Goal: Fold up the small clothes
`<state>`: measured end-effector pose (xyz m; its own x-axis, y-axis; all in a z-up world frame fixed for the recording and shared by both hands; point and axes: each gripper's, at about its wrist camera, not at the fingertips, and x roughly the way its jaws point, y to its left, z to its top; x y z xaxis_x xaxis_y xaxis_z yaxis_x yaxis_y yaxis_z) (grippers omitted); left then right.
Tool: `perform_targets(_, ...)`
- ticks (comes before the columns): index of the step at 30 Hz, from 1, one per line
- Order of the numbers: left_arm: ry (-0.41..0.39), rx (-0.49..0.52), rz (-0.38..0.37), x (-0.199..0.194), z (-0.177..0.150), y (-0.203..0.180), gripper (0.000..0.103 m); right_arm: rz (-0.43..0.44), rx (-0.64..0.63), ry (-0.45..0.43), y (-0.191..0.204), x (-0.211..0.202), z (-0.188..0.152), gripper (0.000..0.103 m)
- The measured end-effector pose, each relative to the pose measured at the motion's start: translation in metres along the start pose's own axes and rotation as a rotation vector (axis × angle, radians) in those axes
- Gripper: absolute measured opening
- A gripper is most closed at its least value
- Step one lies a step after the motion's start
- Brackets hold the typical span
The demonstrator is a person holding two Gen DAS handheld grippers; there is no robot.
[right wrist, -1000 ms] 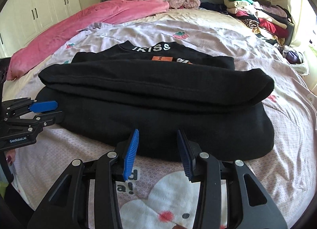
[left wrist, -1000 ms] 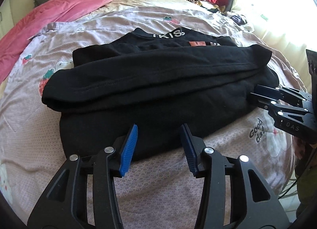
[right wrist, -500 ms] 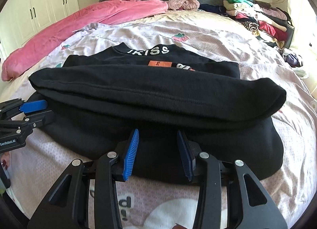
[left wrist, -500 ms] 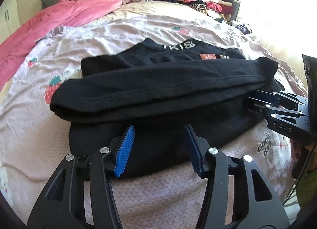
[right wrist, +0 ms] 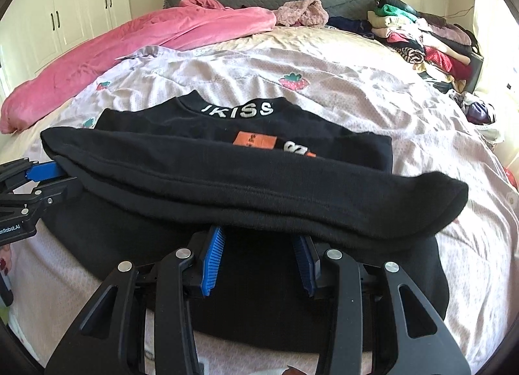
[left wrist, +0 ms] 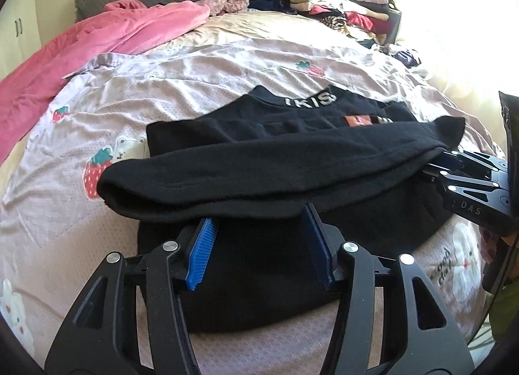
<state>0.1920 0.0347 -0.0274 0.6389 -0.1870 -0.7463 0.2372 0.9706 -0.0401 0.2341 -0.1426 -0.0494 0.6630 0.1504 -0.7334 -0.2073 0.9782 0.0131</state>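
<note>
Left gripper (left wrist: 259, 245) over the near hem of the black sweater (left wrist: 292, 161), jaws opening, nothing pinched. Right gripper (right wrist: 258, 255) beside it, over the same hem, half open, gripping nothing. Sweater flat mid-bed (right wrist: 356, 83), sleeves folded across. Beyond it, pink blanket (right wrist: 146, 38); clothes pile (right wrist: 428, 41) far right.

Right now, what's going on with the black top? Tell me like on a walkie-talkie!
Left hand-held gripper opening, nothing pinched. Right hand-held gripper open, empty. Black top sleeves folded across, flat on bed. Nothing blocking.
</note>
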Motion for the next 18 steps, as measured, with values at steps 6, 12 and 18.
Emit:
perform_targets(6, 0.001, -0.042, 0.007, 0.008, 0.013, 0.009, 0.05, 0.013, 0.016, 0.012, -0.009, 0.013, 0.016, 0.039)
perform_targets(12, -0.036, -0.069, -0.007, 0.004, 0.029, 0.015, 0.055, 0.057, 0.078, 0.03, -0.023, 0.028, 0.035, 0.038)
perform_targets(18, -0.027, -0.072, 0.025, 0.013, 0.062, 0.021, 0.056, 0.086, 0.13, 0.041, -0.036, 0.042, 0.058, 0.038)
